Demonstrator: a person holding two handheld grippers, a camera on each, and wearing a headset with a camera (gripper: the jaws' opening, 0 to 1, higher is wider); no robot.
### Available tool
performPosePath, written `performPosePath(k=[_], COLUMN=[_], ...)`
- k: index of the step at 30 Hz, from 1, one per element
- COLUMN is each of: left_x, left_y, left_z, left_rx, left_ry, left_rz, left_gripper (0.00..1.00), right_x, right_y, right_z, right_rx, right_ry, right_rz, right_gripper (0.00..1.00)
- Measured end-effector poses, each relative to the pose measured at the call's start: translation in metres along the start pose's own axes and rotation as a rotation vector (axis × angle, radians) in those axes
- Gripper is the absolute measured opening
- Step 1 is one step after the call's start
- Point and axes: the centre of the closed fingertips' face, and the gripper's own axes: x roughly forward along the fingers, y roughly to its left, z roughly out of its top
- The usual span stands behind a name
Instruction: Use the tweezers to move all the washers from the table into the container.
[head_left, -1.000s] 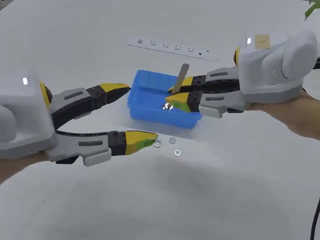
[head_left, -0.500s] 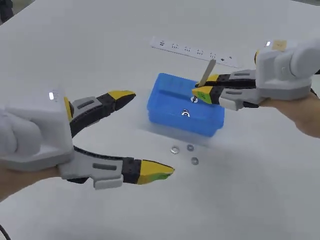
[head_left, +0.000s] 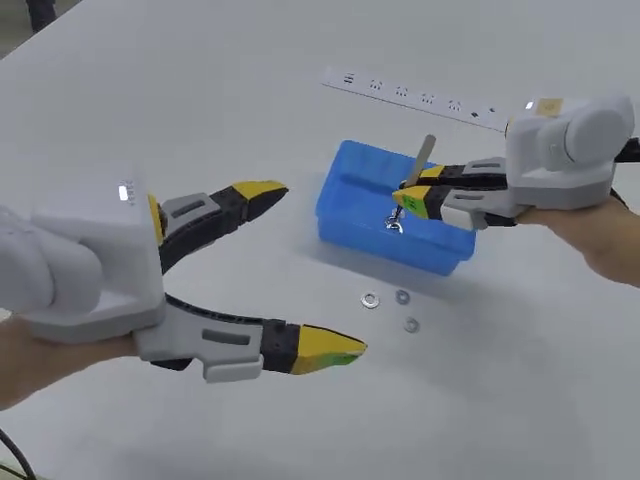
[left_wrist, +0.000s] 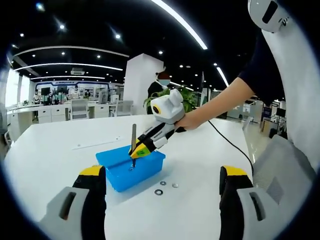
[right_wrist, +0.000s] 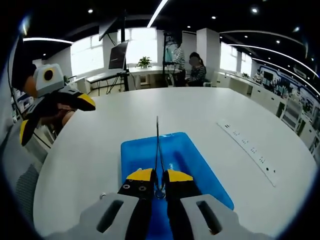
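Drawing back across the desk (head_left: 200, 80) from the washers (head_left: 402, 297) since a second ago, the left claw (head_left: 315, 267) is hanging released. The right claw (head_left: 405, 200) is clenching the tweezers (head_left: 420, 160), which are standing near upright, tips pointing down into the container (head_left: 360, 180). A drop seems to be finishing. Three washers are lying just beside the container, so the next move is likely calling for a fine pinch.

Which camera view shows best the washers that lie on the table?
The head view: three washers lie apart on the bare table in front of the blue container. The left gripper view gives them small and flat. The right gripper view looks over the container and the tweezers.
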Motion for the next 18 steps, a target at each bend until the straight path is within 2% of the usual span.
performPosePath(k=[7, 10, 15, 18], left_x=[-0.0040, -0.0049, -0.0057, -0.0054], left_y=[0.0000, 0.0008, 0.0008, -0.0020], left_z=[-0.0007, -0.0027, -0.0009, -0.0006], left_rx=[-0.008, -0.003, -0.003, -0.011], left_ry=[0.010, 0.022, 0.019, 0.023], left_rz=[0.002, 0.005, 0.009, -0.006], left_gripper=[1.00, 0.99, 0.99, 0.99], right_x=[-0.0003, -0.0010, -0.0023, -0.0029], right_y=[-0.0026, -0.0028, -0.0020, -0.0024], right_z=[-0.0043, -0.0054, -0.0046, -0.0042], right_rx=[0.045, 0.055, 0.053, 0.062], right_ry=[0.006, 0.010, 0.009, 0.008], right_rz=[-0.004, -0.007, -0.010, -0.013], right_gripper=[0.10, 0.10, 0.10, 0.10])
